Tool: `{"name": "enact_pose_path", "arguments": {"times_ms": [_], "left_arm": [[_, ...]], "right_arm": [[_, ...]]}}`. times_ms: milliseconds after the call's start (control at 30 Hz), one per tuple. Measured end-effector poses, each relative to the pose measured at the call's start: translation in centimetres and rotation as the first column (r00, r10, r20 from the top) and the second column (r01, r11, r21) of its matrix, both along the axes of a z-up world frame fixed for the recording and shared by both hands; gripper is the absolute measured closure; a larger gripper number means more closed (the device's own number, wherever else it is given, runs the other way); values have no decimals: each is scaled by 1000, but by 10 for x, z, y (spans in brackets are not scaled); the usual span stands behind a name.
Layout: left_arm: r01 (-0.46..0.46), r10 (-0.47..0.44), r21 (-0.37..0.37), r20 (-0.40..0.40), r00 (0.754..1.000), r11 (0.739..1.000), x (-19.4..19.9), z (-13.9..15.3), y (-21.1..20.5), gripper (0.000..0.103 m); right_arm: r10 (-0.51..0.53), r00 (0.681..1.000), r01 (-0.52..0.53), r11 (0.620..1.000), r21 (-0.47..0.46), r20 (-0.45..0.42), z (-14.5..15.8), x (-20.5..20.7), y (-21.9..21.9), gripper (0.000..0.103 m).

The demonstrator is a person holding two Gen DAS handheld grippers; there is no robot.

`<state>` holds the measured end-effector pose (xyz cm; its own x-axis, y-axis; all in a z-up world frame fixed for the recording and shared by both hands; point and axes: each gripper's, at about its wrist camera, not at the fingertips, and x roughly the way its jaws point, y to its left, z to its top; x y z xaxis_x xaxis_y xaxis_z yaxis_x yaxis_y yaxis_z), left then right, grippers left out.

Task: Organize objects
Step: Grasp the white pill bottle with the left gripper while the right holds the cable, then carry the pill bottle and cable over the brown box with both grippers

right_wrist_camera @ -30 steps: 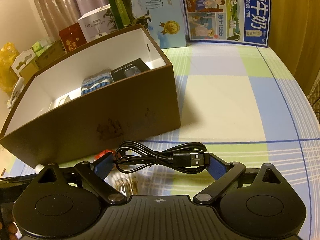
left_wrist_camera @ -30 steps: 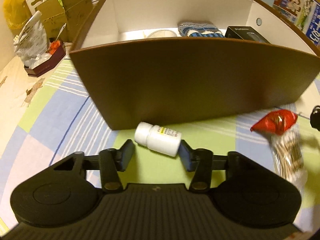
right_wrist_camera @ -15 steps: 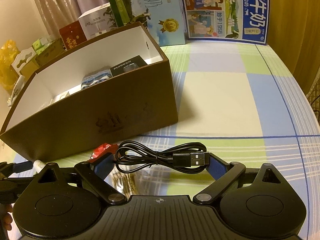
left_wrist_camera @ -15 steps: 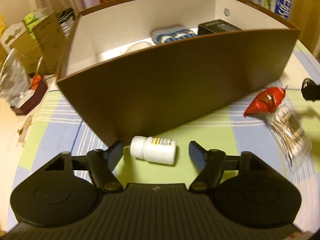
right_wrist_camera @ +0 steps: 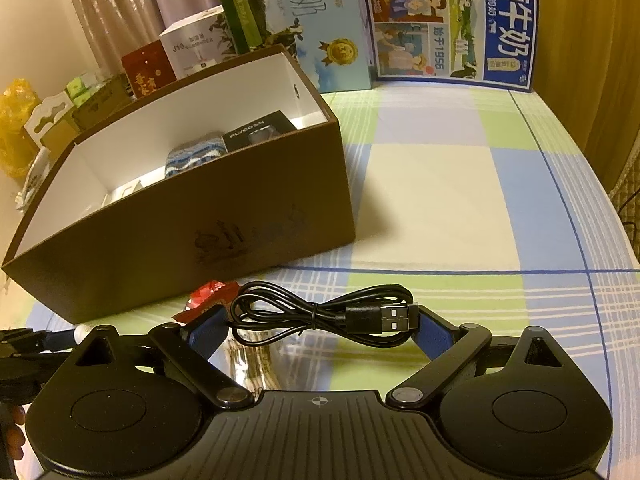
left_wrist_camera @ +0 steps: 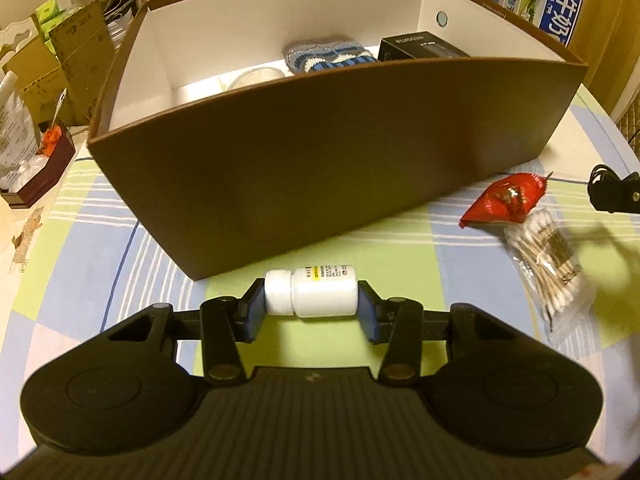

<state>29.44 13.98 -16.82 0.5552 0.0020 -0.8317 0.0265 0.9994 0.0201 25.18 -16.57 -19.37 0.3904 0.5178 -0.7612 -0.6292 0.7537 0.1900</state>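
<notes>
A white pill bottle [left_wrist_camera: 316,291] lies on its side just in front of the brown box [left_wrist_camera: 320,168], and my left gripper [left_wrist_camera: 312,308] is shut on it, one pad on the cap and one on the base. My right gripper [right_wrist_camera: 320,320] is shut on a bundled black USB cable [right_wrist_camera: 320,314], held above the tablecloth beside the brown box [right_wrist_camera: 192,224]. A red snack packet [left_wrist_camera: 505,204] and a bag of cotton swabs [left_wrist_camera: 546,268] lie on the cloth to the right. Inside the box are a striped knitted item [left_wrist_camera: 328,56], a black carton [left_wrist_camera: 420,46] and a round clear lid [left_wrist_camera: 256,78].
Milk cartons [right_wrist_camera: 452,24] and small boxes [right_wrist_camera: 192,52] line the far edge of the checked tablecloth [right_wrist_camera: 440,184]. Cardboard boxes [left_wrist_camera: 68,60] and a dark tray with a bag [left_wrist_camera: 36,160] sit left of the brown box. A hand [right_wrist_camera: 12,428] shows at lower left.
My left gripper closed from open onto the white pill bottle, which now lies square between the pads. The right gripper with the cable has barely moved.
</notes>
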Motion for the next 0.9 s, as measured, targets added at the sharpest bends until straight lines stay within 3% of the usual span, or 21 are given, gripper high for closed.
{"name": "enact_pose_path", "arguments": {"times_ms": [467, 900], "left_arm": [[31, -21, -90, 108, 994, 996, -28, 69, -8, 61], [30, -8, -100, 212, 977, 995, -5, 133, 0, 61]], "right_arm": [[57, 998, -58, 997, 57, 22, 31, -10, 2, 9], [149, 987, -158, 971, 182, 65, 81, -15, 22, 9]]}}
